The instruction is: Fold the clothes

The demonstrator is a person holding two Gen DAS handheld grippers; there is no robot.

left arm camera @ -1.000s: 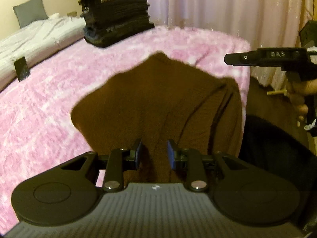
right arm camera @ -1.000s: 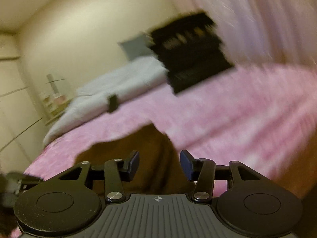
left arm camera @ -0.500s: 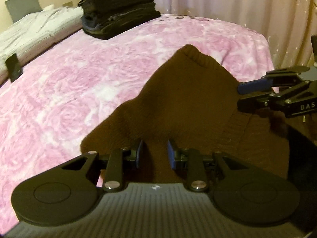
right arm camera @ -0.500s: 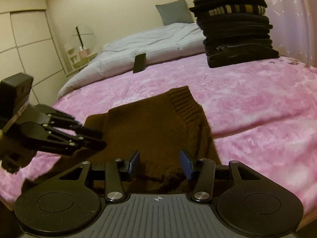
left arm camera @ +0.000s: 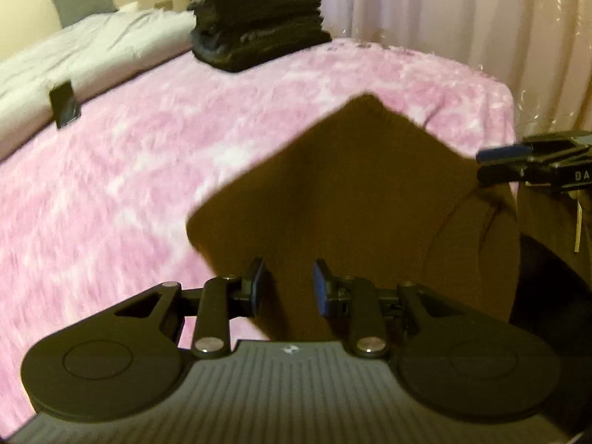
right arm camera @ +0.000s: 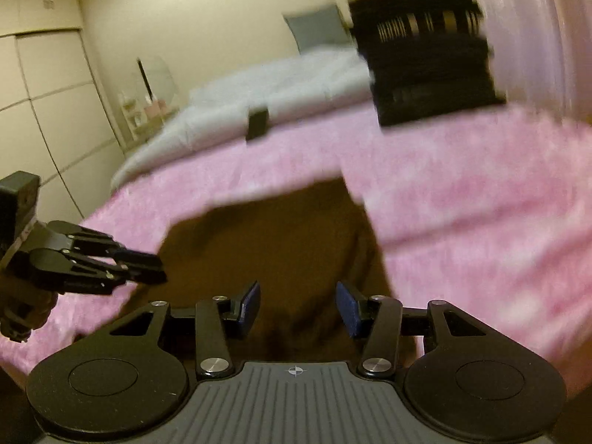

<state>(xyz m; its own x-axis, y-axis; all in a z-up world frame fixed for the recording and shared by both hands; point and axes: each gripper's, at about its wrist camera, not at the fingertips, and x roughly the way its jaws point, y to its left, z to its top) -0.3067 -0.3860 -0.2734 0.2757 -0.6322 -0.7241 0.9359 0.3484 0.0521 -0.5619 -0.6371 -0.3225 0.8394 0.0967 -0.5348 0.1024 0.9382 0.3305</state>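
Note:
A dark brown knitted sweater [left arm camera: 355, 199] lies on the pink fleece blanket [left arm camera: 122, 185] at the bed's near corner; it also shows in the right wrist view [right arm camera: 281, 251]. My left gripper [left arm camera: 288, 286] hovers over the sweater's near edge with its jaws apart and nothing between the pads. My right gripper [right arm camera: 296, 309] is open over the same sweater, empty. Each gripper shows in the other's view: the right gripper [left arm camera: 518, 164] at the far right, the left gripper [right arm camera: 140, 268] at the left.
A tall stack of folded dark clothes [left arm camera: 259, 18] stands at the far side of the blanket [right arm camera: 481, 192]. A small black device [left arm camera: 66, 103] rests at the edge of a white duvet [left arm camera: 92, 44]. Curtains [left arm camera: 462, 14] hang behind. White cupboards [right arm camera: 48, 103] are at left.
Both grippers have shifted over the sweater and the views are blurred by motion. The right gripper has swung and risen a little. The sweater lies much as before.

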